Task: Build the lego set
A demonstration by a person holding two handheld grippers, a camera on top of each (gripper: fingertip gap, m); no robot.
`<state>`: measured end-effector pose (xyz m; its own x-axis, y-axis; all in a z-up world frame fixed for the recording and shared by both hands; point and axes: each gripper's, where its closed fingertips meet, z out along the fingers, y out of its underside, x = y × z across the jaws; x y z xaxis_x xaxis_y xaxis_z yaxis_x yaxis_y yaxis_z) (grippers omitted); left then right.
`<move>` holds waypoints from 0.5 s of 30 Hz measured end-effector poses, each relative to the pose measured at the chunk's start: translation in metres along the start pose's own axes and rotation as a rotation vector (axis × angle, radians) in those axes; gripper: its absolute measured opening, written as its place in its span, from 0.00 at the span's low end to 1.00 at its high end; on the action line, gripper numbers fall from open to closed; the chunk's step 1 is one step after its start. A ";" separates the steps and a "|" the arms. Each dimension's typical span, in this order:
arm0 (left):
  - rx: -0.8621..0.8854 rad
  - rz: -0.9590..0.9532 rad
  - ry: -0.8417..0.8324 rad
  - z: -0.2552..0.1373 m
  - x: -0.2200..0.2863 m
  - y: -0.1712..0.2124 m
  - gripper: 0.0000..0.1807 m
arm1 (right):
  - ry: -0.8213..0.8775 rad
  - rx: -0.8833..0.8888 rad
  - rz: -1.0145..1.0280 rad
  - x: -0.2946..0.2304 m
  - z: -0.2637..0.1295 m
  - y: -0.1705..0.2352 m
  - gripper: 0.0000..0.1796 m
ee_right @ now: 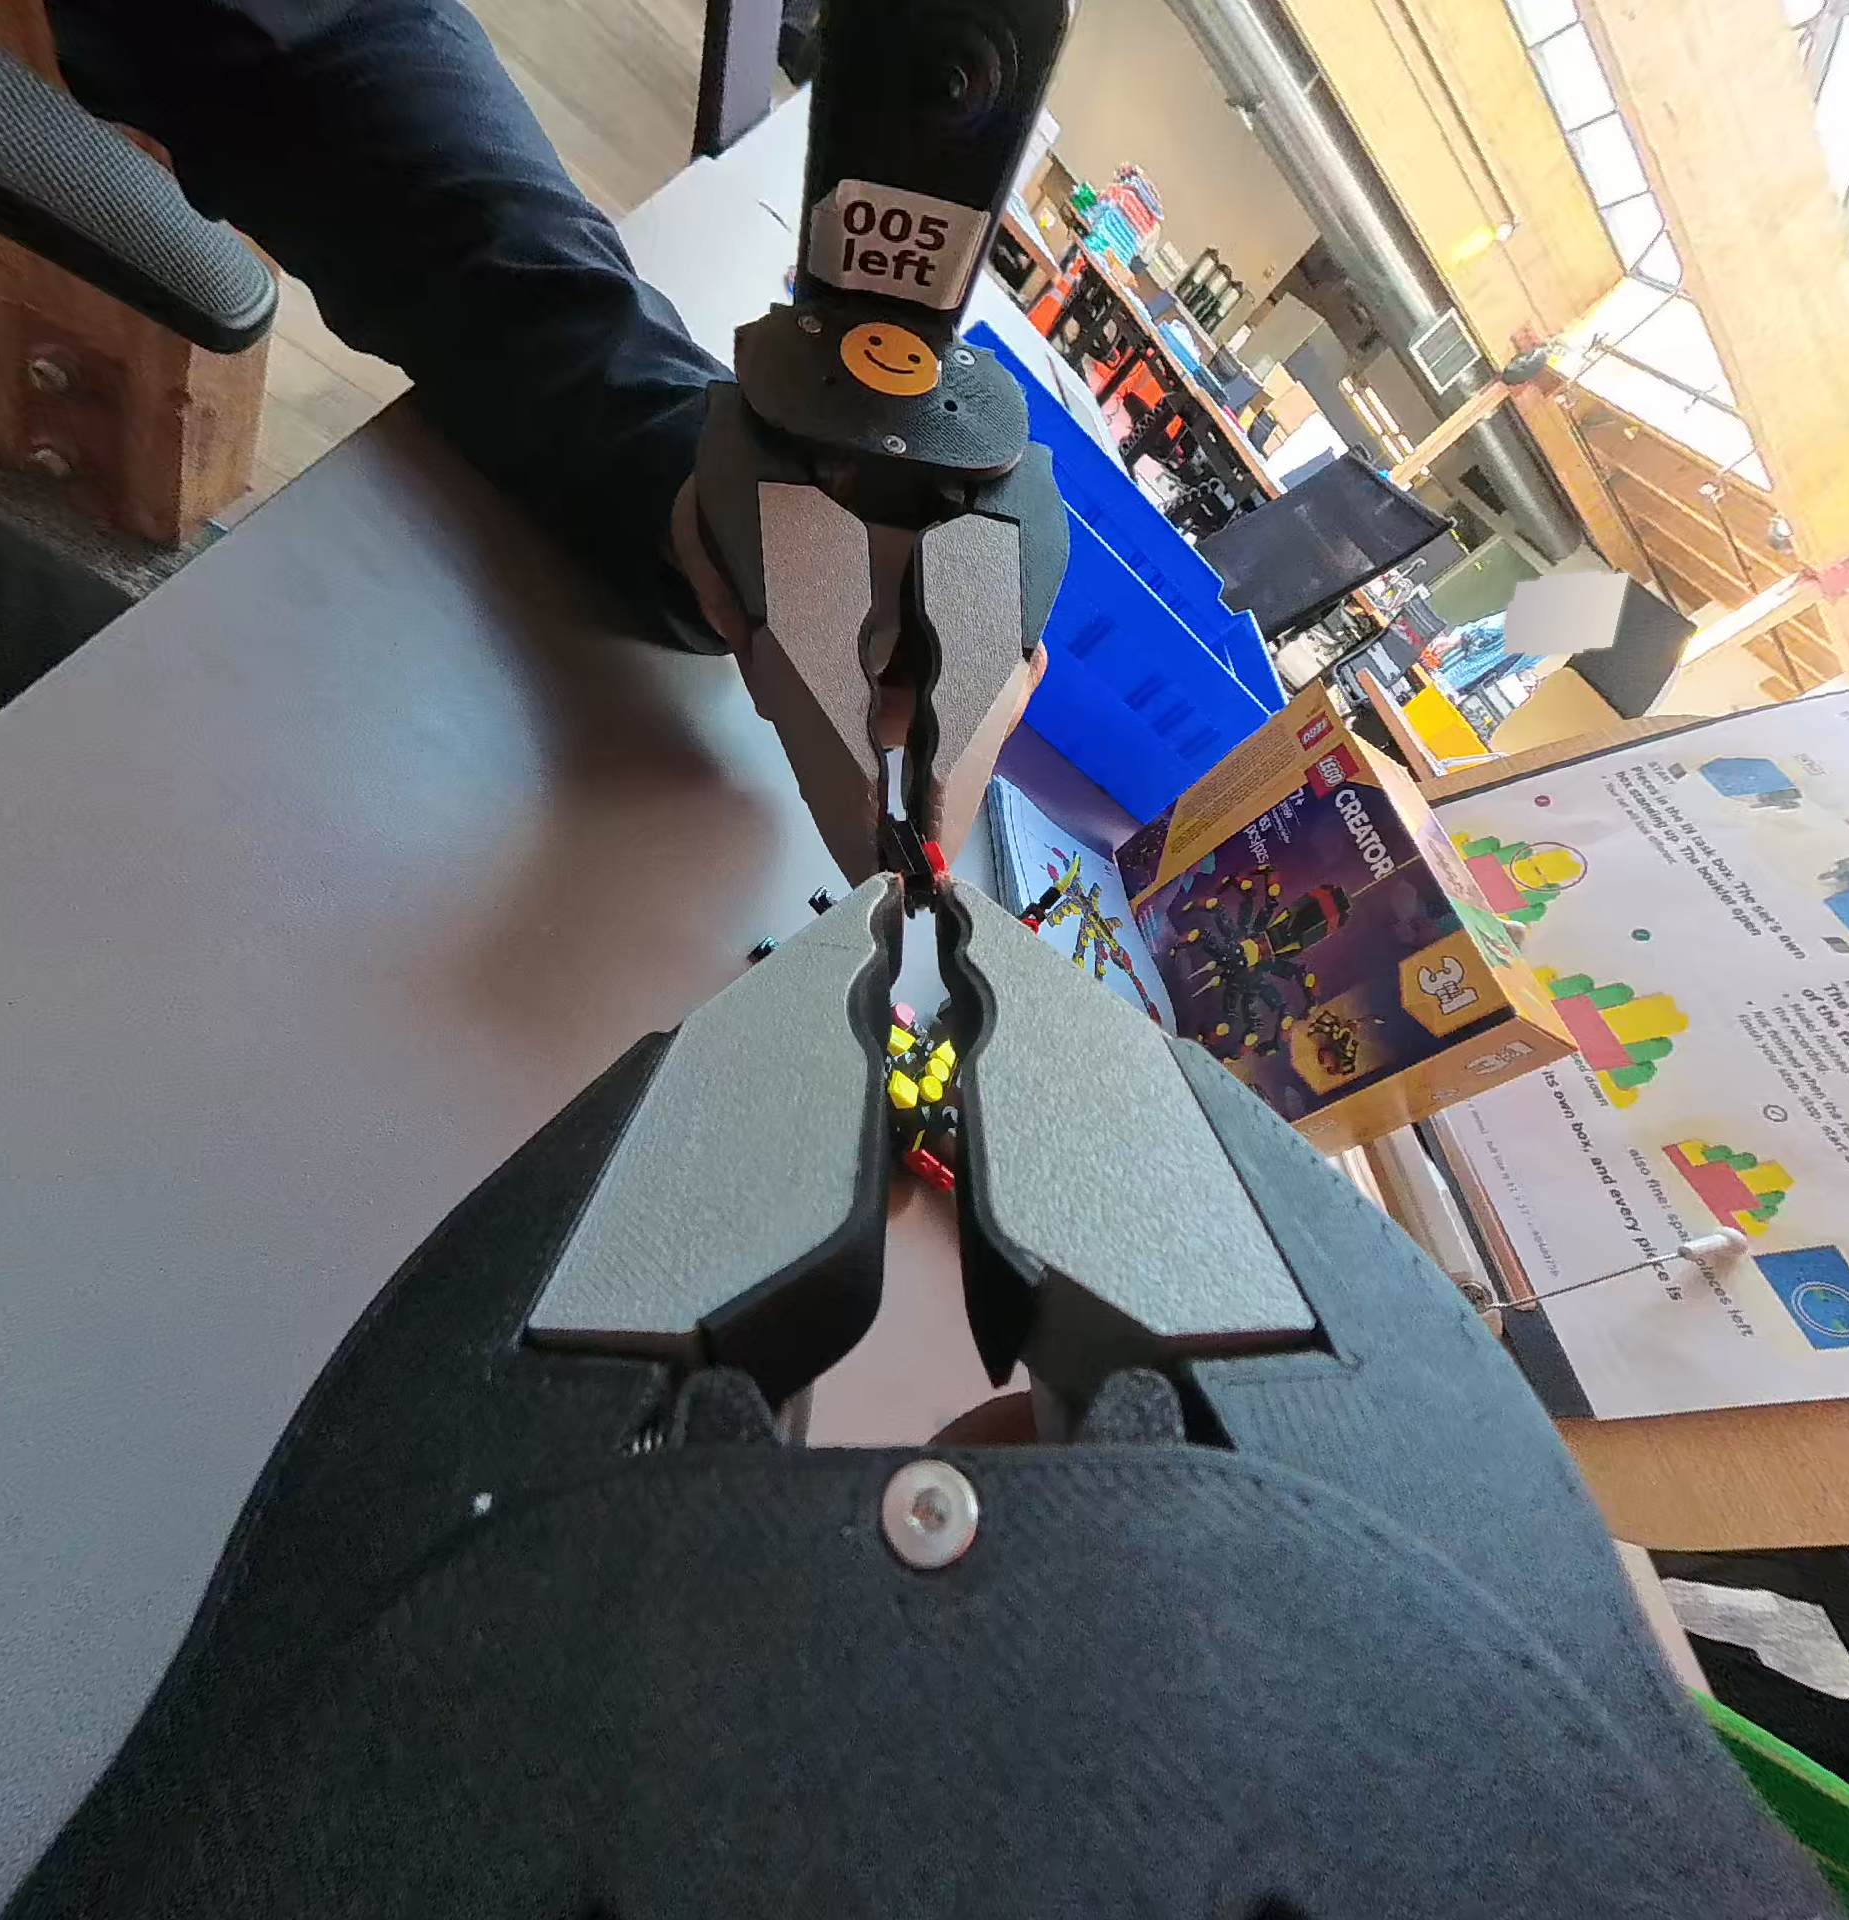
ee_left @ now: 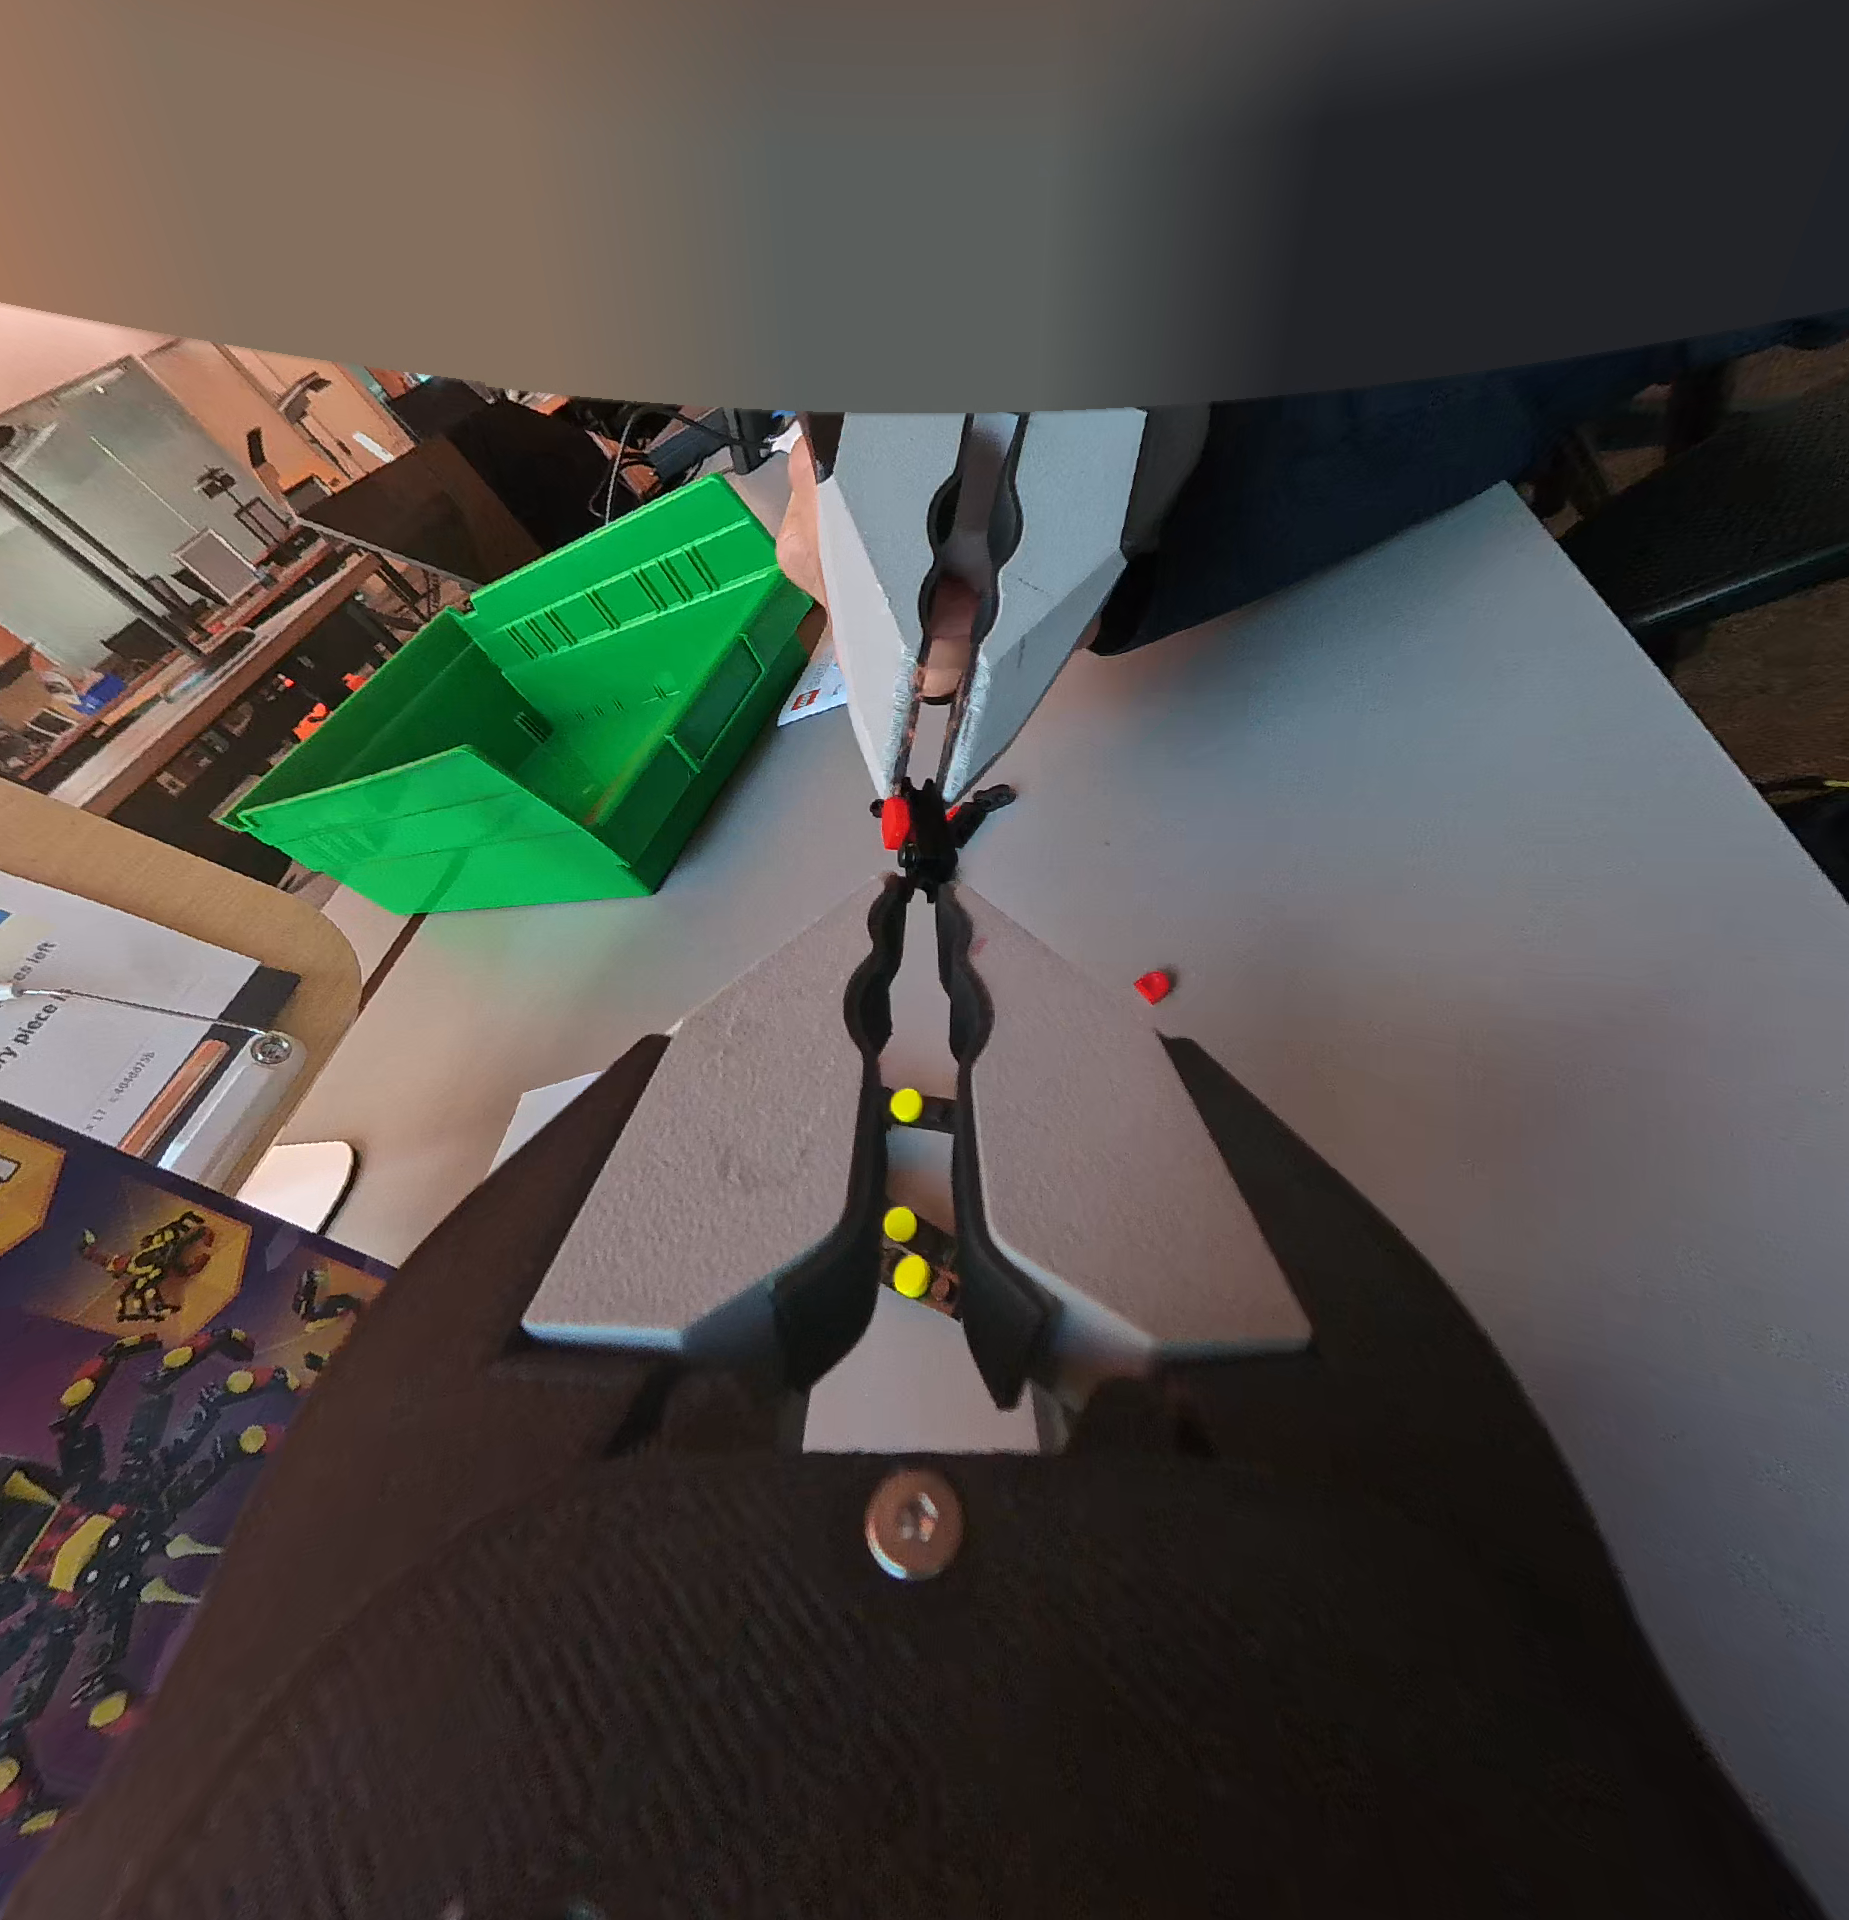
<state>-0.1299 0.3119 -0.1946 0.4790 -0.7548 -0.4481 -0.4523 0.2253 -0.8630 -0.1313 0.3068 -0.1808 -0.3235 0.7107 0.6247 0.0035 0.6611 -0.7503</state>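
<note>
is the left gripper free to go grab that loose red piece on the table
Probably not yet. The left gripper is shut on the small black and red lego assembly that the right gripper also pinches. The loose red piece itself lies unobstructed on the table.

Green plastic bin [ee_left: 546, 717] sits tipped on the grey table [ee_left: 1419, 831], around 10 o'clock in the left wrist view. In the right wrist view, blue bins [ee_right: 1128, 582] are stacked around 1 o'clock, a black office chair [ee_right: 1325, 540] just past them, shelving further back.
</note>
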 end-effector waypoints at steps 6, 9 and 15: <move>0.012 0.007 -0.001 -0.001 0.001 -0.002 0.01 | -0.006 -0.004 0.025 0.000 0.000 0.002 0.01; 0.013 0.006 -0.006 0.000 0.000 -0.002 0.01 | -0.009 -0.004 0.035 0.001 0.000 0.002 0.01; 0.017 -0.006 -0.010 0.000 -0.001 -0.002 0.01 | -0.012 -0.009 0.040 0.001 0.000 0.004 0.01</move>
<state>-0.1297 0.3119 -0.1924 0.4888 -0.7502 -0.4453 -0.4369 0.2313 -0.8693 -0.1314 0.3098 -0.1829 -0.3346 0.7339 0.5911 0.0250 0.6339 -0.7730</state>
